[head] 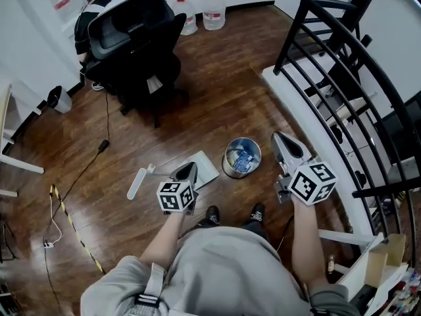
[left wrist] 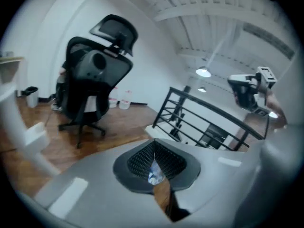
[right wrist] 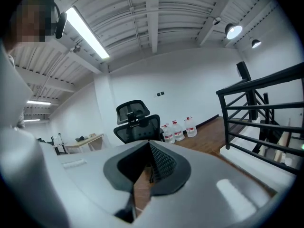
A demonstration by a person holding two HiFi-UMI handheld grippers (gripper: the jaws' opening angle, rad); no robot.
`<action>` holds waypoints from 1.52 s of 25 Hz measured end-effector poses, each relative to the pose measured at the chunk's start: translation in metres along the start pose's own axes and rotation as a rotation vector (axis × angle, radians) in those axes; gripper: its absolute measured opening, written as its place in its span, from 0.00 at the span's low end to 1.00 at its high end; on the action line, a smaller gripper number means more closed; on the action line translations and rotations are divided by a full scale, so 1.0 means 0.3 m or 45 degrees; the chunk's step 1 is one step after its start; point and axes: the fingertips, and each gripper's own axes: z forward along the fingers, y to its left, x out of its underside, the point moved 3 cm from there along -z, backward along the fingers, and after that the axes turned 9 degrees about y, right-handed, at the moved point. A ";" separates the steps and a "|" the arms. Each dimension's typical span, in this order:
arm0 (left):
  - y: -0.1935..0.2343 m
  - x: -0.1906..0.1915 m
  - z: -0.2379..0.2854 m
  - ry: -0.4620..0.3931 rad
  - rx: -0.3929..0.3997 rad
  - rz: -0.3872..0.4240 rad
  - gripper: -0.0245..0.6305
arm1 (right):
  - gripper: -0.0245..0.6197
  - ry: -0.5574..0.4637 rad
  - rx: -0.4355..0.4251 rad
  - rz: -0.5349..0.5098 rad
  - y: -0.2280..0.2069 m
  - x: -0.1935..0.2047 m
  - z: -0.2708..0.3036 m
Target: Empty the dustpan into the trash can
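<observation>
A white dustpan (head: 205,165) lies flat on the wooden floor, its long handle (head: 137,184) pointing left. Just to its right stands a round metal trash can (head: 242,157) with blue and pale scraps inside. My left gripper (head: 191,168) hovers above the dustpan's near side and hides part of it; its jaws are shut with nothing between them. My right gripper (head: 278,137) is raised to the right of the trash can, near the railing, jaws shut and empty. In the left gripper view the pads (left wrist: 164,158) meet at the tip, and the right gripper (left wrist: 247,90) shows high at right.
A black office chair (head: 135,41) stands at the back left with a seated person (head: 92,2) behind it. Water jugs (head: 214,8) line the far wall. A black railing (head: 342,91) and a white ledge run along the right. A cable (head: 82,173) crosses the floor at left.
</observation>
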 end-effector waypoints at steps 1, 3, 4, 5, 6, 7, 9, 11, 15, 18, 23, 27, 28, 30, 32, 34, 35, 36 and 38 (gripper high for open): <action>-0.082 -0.075 0.009 -0.035 0.108 0.080 0.05 | 0.04 -0.013 0.005 -0.003 -0.001 -0.003 -0.004; -0.247 -0.213 0.012 -0.085 0.317 0.225 0.05 | 0.04 -0.038 0.013 -0.012 0.001 -0.004 -0.011; -0.324 -0.274 0.007 -0.099 0.410 0.285 0.05 | 0.04 -0.046 0.015 -0.022 0.006 -0.003 -0.012; -0.393 -0.328 -0.002 -0.107 0.493 0.336 0.05 | 0.04 -0.052 0.019 -0.036 0.014 -0.004 -0.011; -0.454 -0.377 -0.013 -0.113 0.564 0.379 0.05 | 0.04 -0.057 0.023 -0.053 0.023 -0.007 -0.010; -0.509 -0.420 -0.025 -0.119 0.623 0.417 0.05 | 0.04 -0.063 0.029 -0.074 0.033 -0.011 -0.009; -0.601 -0.488 -0.052 -0.142 0.704 0.485 0.05 | 0.04 -0.078 0.043 -0.110 0.049 -0.019 -0.013; -0.670 -0.540 -0.079 -0.176 0.743 0.538 0.05 | 0.04 -0.099 0.055 -0.133 0.057 -0.029 -0.024; -0.738 -0.611 -0.117 -0.227 0.764 0.601 0.05 | 0.04 -0.142 0.074 -0.161 0.068 -0.058 -0.041; -0.747 -0.634 -0.124 -0.225 0.744 0.634 0.05 | 0.04 -0.158 0.082 -0.176 0.082 -0.075 -0.046; -0.750 -0.649 -0.118 -0.210 0.735 0.634 0.05 | 0.04 -0.149 0.086 -0.197 0.090 -0.082 -0.046; -0.747 -0.647 -0.114 -0.193 0.738 0.626 0.05 | 0.04 -0.139 0.089 -0.202 0.090 -0.085 -0.045; -0.746 -0.647 -0.114 -0.192 0.738 0.626 0.05 | 0.04 -0.139 0.089 -0.204 0.091 -0.086 -0.044; -0.744 -0.646 -0.113 -0.191 0.737 0.625 0.05 | 0.04 -0.140 0.087 -0.208 0.092 -0.089 -0.044; -0.746 -0.644 -0.111 -0.190 0.733 0.624 0.05 | 0.04 -0.140 0.086 -0.210 0.092 -0.092 -0.047; -0.746 -0.640 -0.110 -0.189 0.729 0.622 0.05 | 0.04 -0.139 0.085 -0.211 0.090 -0.093 -0.050; -0.745 -0.638 -0.109 -0.189 0.729 0.620 0.05 | 0.04 -0.139 0.084 -0.212 0.090 -0.093 -0.051; -0.744 -0.637 -0.108 -0.189 0.729 0.617 0.05 | 0.04 -0.140 0.083 -0.212 0.090 -0.094 -0.050; -0.741 -0.635 -0.108 -0.189 0.729 0.613 0.05 | 0.04 -0.143 0.082 -0.213 0.091 -0.097 -0.049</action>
